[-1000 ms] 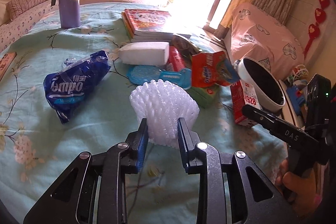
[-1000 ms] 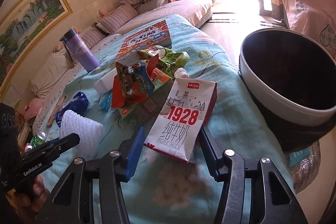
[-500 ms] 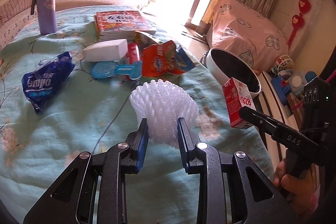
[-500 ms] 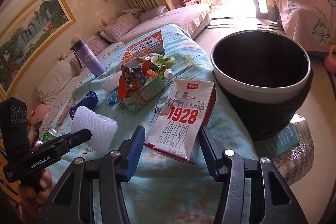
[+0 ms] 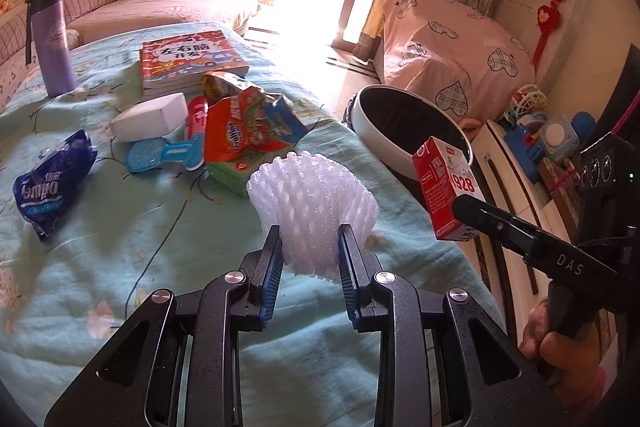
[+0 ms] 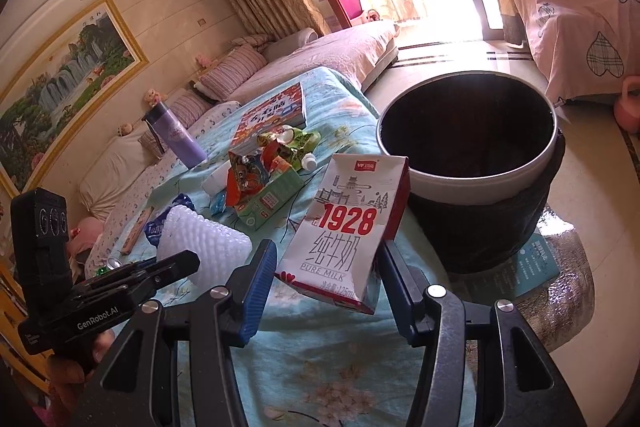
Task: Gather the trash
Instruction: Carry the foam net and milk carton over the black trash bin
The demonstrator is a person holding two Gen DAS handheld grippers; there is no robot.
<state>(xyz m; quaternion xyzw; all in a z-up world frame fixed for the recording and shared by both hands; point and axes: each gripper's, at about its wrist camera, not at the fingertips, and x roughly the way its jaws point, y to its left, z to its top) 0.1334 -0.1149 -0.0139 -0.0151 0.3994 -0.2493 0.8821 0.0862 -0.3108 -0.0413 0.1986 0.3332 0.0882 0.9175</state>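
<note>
My left gripper point(image 5: 309, 241) is shut on a white foam fruit net point(image 5: 314, 203) and holds it above the light-blue tablecloth. My right gripper point(image 6: 326, 269) is shut on a red and white "1928" milk carton point(image 6: 348, 227), held upright near the table's edge beside the round dark trash bin point(image 6: 468, 179). The carton point(image 5: 446, 189) and bin point(image 5: 376, 131) also show in the left wrist view, at the right. The foam net point(image 6: 202, 245) shows in the right wrist view at lower left.
On the table lie an orange snack bag point(image 5: 240, 131) on a green box, a blue tissue pack point(image 5: 48, 183), a white block point(image 5: 150, 117), a blue clip point(image 5: 160, 157), books point(image 5: 190, 61) and a purple flask point(image 5: 50, 43). A pink-covered piece of furniture point(image 5: 452, 67) stands behind the bin.
Both grippers have risen and swung right toward the bin with their loads. The milk carton is now off the table, close to the bin's rim.
</note>
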